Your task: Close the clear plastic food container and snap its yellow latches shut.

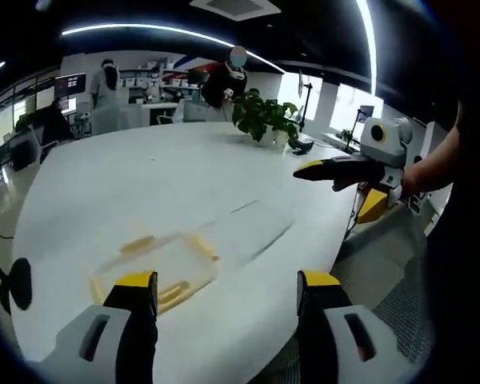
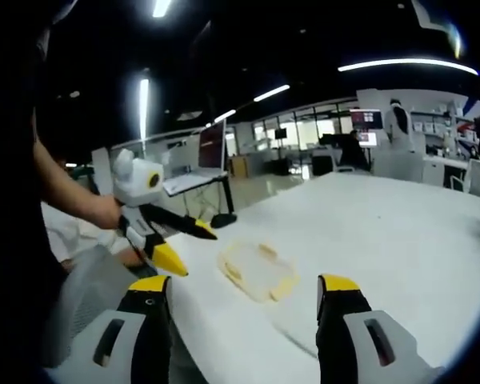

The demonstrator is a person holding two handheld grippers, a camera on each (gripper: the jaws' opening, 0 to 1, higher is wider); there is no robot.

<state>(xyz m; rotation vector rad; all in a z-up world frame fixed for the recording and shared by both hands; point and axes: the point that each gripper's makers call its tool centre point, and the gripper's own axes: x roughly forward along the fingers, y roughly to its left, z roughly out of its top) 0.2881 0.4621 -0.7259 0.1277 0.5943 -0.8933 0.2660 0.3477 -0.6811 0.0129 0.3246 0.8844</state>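
The clear container (image 1: 156,268) with yellow latches (image 1: 204,246) lies on the white table (image 1: 184,184) near its edge, with the left gripper (image 1: 228,292) and right gripper (image 2: 246,300) both spread wide above it, gripping nothing.

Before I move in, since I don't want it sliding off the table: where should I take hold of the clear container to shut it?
Probably not by lifting. The clear container lies flat and low on the white table near its edge, blurred here. Come from above and press a yellow latch on its rim with the left gripper, steadying the far side with the right gripper. Whether the lid is seated cannot be told.
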